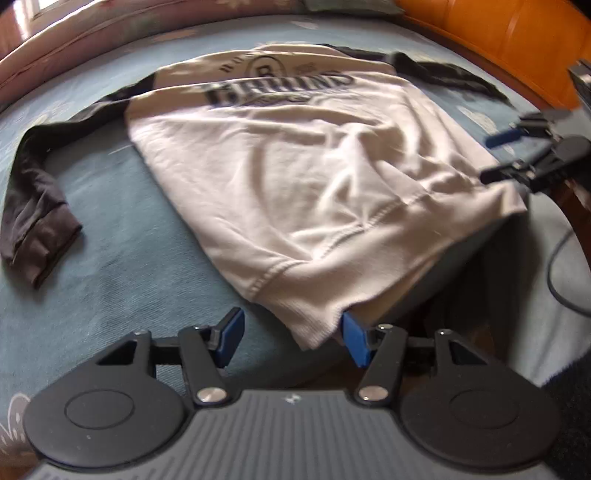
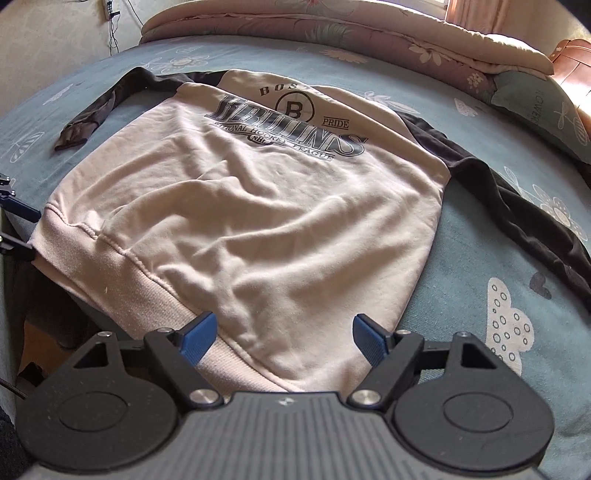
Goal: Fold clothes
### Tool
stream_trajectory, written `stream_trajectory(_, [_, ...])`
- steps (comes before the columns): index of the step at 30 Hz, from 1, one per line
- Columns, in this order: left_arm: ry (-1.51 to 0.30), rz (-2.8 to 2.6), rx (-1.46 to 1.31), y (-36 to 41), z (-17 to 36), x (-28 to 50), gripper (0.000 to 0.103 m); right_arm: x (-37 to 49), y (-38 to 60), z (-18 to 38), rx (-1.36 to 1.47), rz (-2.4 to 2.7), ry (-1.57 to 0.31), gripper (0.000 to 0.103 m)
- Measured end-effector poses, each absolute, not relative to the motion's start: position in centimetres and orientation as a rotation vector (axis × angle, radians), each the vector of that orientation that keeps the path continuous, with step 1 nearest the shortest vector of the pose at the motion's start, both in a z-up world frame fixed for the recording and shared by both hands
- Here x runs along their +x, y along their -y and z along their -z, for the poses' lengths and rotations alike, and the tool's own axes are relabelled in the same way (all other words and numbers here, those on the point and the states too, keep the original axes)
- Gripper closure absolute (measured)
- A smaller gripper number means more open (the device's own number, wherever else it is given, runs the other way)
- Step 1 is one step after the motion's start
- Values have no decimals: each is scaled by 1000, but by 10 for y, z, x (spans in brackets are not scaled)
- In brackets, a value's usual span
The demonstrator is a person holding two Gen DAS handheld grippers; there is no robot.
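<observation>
Left gripper (image 1: 288, 341) and right gripper (image 2: 282, 338) were both spread, gripping nothing, at the hem in the lower frame. Sweatshirt (image 2: 251, 206) lay flat mid-frame on the bed (image 2: 480, 258), print up, dark sleeves (image 1: 40, 199) out sideways; no fold showed.

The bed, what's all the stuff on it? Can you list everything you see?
sweatshirt: one, cream with black sleeves and dark Bruins print, spread flat on the bed, hem at the near edge
bedsheet: one, blue-grey with pale flower shapes, under the sweatshirt
quilt: one, pinkish floral, folded along the far side
pillow: one, teal, far right
cable: one, grey, hanging off the bed's edge
left gripper: black, blue pads, open at the hem corner
right gripper: black, blue pads, open over the hem
</observation>
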State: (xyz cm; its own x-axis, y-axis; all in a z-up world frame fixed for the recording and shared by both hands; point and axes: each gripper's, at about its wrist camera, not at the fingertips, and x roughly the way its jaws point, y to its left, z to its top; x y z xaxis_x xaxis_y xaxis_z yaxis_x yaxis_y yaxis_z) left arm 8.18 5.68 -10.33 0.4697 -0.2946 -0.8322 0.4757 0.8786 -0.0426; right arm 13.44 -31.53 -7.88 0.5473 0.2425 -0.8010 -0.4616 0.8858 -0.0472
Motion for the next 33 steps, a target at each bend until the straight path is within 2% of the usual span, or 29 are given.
stream_trajectory(5, [-916, 374, 114, -68, 105, 87, 40, 133, 316, 79, -251, -419, -900, 19])
stream_trajectory(10, [-913, 360, 214, -55, 120, 77, 37, 134, 313, 82, -247, -422, -904, 19])
stream_trajectory(15, [-779, 288, 293, -54, 99, 70, 37, 134, 312, 80, -260, -423, -899, 19])
stream_trajectory(18, [-817, 291, 280, -53, 105, 67, 42, 135, 313, 81, -252, -423, -904, 19])
stream_trajectory(22, [-875, 296, 259, -51, 114, 63, 43, 134, 311, 83, -249, -425, -903, 19])
stream_trajectory(24, [-884, 277, 247, -56, 115, 63, 48, 132, 311, 83, -257, -430, -904, 19])
stream_trajectory(28, [-882, 241, 215, -64, 113, 68, 51, 130, 312, 84, -266, -437, -909, 19])
stream_trajectory(33, [-861, 290, 271, -43, 113, 69, 80, 130, 312, 81, -256, -435, -901, 19])
